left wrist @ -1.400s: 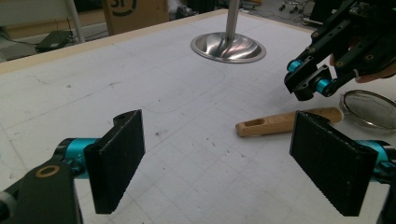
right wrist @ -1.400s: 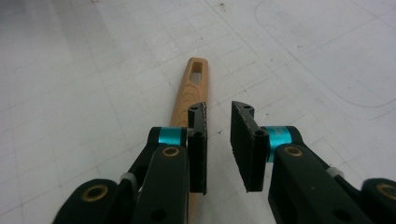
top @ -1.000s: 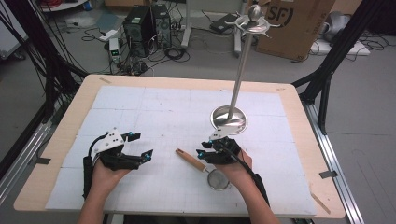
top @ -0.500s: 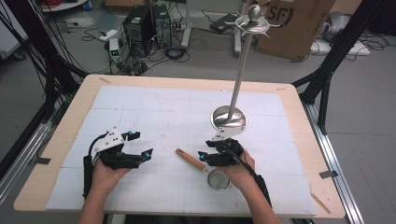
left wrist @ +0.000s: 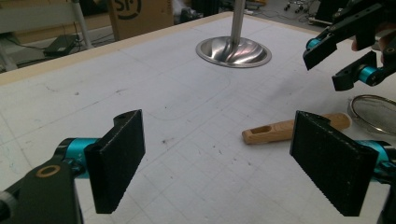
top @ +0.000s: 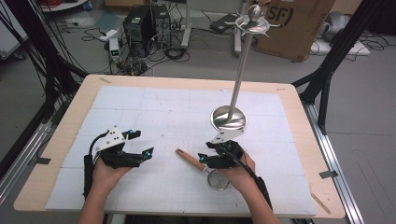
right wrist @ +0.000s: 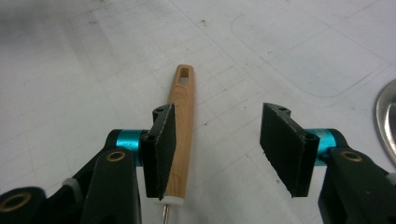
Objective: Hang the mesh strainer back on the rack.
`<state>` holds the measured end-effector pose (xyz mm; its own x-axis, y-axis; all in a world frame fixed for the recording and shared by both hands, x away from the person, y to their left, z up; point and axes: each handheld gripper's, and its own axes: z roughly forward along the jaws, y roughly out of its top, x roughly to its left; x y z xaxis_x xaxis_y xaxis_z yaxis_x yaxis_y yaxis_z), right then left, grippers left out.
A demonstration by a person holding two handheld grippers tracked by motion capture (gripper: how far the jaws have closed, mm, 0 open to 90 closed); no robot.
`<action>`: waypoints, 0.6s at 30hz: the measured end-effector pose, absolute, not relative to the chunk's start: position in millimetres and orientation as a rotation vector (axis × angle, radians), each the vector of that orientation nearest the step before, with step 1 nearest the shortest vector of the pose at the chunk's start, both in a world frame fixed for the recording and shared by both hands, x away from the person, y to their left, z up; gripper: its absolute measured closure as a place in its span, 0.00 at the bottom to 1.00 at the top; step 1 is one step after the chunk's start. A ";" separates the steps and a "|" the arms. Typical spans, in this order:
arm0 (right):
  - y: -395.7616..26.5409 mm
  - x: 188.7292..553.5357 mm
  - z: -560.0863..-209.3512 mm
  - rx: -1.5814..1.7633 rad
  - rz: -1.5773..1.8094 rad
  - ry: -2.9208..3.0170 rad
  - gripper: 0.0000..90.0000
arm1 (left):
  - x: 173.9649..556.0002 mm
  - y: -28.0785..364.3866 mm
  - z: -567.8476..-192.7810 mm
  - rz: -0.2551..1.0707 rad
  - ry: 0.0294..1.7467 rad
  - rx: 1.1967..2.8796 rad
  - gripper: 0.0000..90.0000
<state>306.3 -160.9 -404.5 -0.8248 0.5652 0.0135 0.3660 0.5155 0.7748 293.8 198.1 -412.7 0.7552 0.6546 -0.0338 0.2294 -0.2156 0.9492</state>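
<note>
Listing by size, you had these before you:

Table (top: 299, 100): wooden rim, covered by a white gridded mat (top: 154, 112).

Stand (top: 229, 117): a steel pole on a round base, set on the mat right of centre, beyond your right hand; hooks ringed its top.

Left gripper (top: 140, 145): held low over the mat's near left, well apart from the strainer; its jaws stood wide apart with nothing between them.

Right gripper (top: 203, 160): held just above the strainer's handle; its jaws had just been opening and stood apart, clamped on nothing. In the right gripper view the handle (right wrist: 180, 116) lay on the mat under the left jaw, not between the pads.

Strainer (top: 218, 179): flat on the mat near the front edge; its mesh bowl lay nearest you beside your right hand, and its wooden handle pointed up-left toward mid-table.
</note>
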 end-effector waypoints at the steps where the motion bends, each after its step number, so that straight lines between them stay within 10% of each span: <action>1: -160.1 305.6 -404.7 0.786 1.203 2.520 0.50 | 293.9 197.9 -412.7 0.455 0.693 1.785 0.21; 18: -146.3 298.0 -422.0 0.732 1.047 2.667 0.54 | 291.6 196.9 -413.5 0.458 0.688 1.808 0.21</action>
